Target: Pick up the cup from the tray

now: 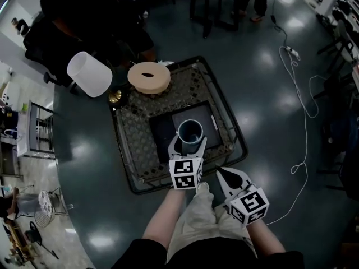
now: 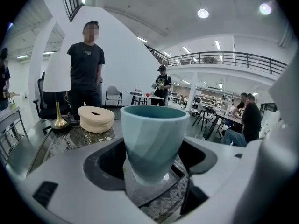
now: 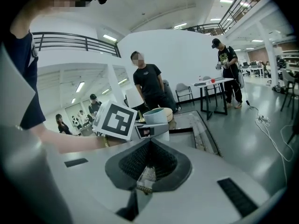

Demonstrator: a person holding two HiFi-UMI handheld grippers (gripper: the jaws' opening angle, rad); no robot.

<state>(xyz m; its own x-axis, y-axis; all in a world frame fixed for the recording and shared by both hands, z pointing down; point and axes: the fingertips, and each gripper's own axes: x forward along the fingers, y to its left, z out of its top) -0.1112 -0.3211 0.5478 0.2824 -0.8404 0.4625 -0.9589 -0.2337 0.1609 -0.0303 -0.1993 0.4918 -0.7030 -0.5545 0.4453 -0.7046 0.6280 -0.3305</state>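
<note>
The left gripper (image 1: 189, 144) stands wide, its two jaws bracketing the base of one smooth, tapered blue-green cup (image 1: 190, 131); no firm squeeze shows. The cup stands upright on a dark square mat (image 1: 161, 132) in the black lattice-patterned tray (image 1: 133, 147). The right gripper (image 1: 222, 173) is pinched together, empty, just outside the tray. One tan slotted disc (image 1: 148, 77) lies at the tray's far end.

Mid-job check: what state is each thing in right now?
Cup: upright, looks empty, standing in the tray.
Left claw: open, jaws either side of the cup.
Right claw: shut, empty, outside the tray.
Ring: lying flat at the tray's far corner.
Lamp: upright beside the tray.
</note>
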